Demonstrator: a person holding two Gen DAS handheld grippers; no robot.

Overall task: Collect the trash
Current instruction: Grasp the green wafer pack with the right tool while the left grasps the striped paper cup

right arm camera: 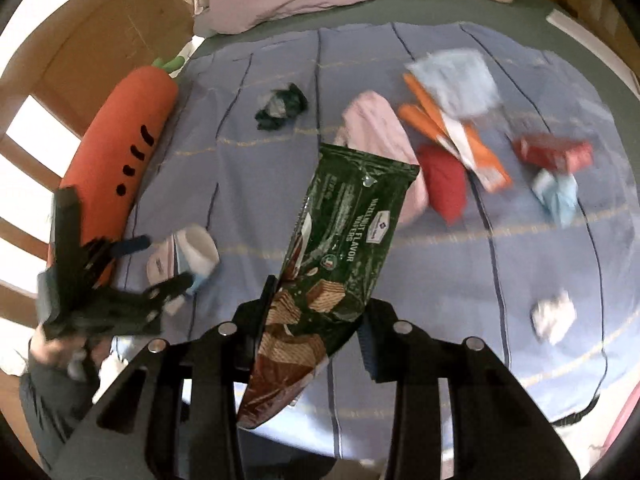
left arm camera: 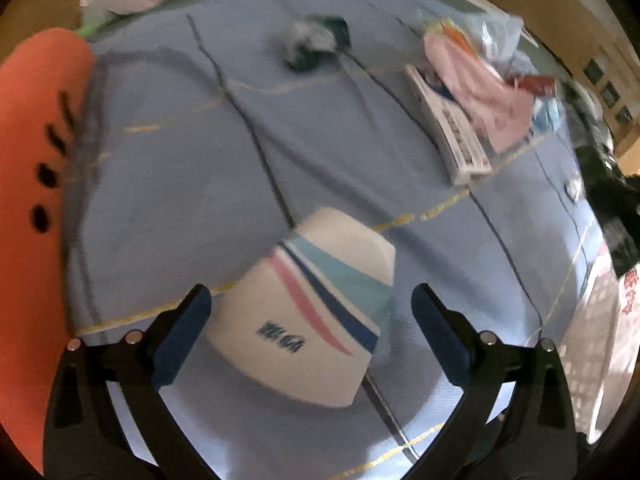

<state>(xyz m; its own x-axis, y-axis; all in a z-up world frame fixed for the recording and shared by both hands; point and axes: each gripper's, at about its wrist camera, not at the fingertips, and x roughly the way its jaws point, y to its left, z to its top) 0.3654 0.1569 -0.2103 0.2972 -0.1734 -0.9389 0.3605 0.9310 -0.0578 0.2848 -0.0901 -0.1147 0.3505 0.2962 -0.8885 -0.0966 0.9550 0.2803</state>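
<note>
green hazelnut wafer wrapper [right arm camera: 340, 248] — clamped at its lower end between the right gripper [right arm camera: 316, 336] jaws, hanging clear above the blue striped bedsheet [right arm camera: 260, 184]. white paper cup [left arm camera: 308, 312] with pink and blue stripes lies on its side on the sheet, between the spread jaws of the left gripper [left arm camera: 310, 332], untouched. beyond — crumpled dark wrapper [right arm camera: 280, 106], red pouch [right arm camera: 444, 184], red box [right arm camera: 552, 152], orange-and-white packet [right arm camera: 460, 140], crumpled tissue [right arm camera: 554, 316]. carrot plush [right arm camera: 120, 152] along the sheet's left edge.
</note>
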